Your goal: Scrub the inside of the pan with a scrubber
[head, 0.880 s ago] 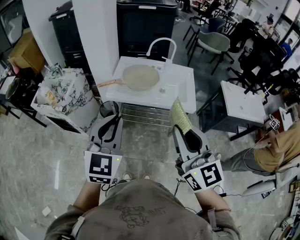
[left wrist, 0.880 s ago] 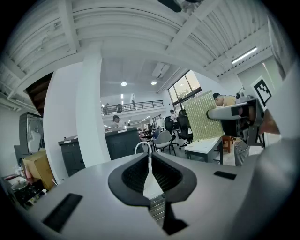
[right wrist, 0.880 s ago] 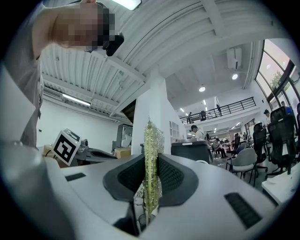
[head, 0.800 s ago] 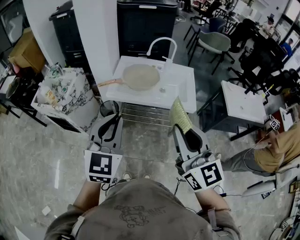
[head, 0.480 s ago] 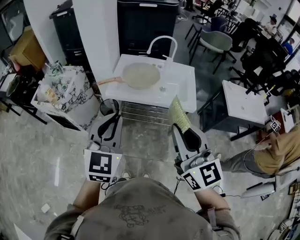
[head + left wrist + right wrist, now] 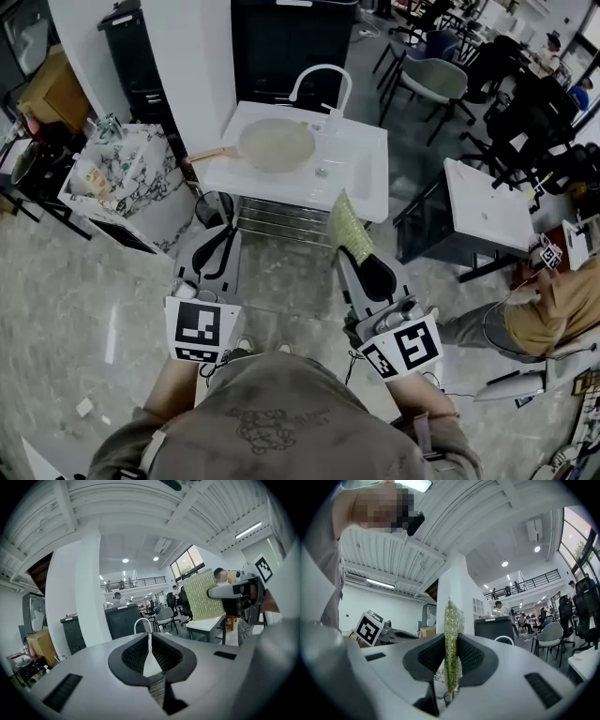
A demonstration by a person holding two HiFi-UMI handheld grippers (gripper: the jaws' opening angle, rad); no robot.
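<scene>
The pan point(image 6: 277, 143) sits in the upper middle of the head view, on a white tabletop point(image 6: 361, 173) with a curved tap point(image 6: 319, 80) just behind it. Its handle points to the left and sticks out past the edge of the tabletop. The inside of the pan faces up. Nothing is touching it.

Both tools are low in the frame, well apart from the pan. The right hand-held gripper point(image 6: 451, 641) is pinching the green scrubber point(image 6: 349, 228) by its bottom edge, so most of the scrubber stands up free above the jaws. The left hand-held gripper point(image 6: 149, 639) is pressed together with nothing in it.

I think the scrubbing has not started yet. The person has to get closer first.

A few things could go wrong from here. The scrubber is thin and only held at one end. If it is pushed hard into the pan, it may bend over or slip out of the jaws. No one is holding the pan, so a strong rub could make it slide or spin on the smooth tabletop. The handle hangs over the edge, so a bump there could tip the pan. The tap is close behind, and a big swing could knock into it.
</scene>
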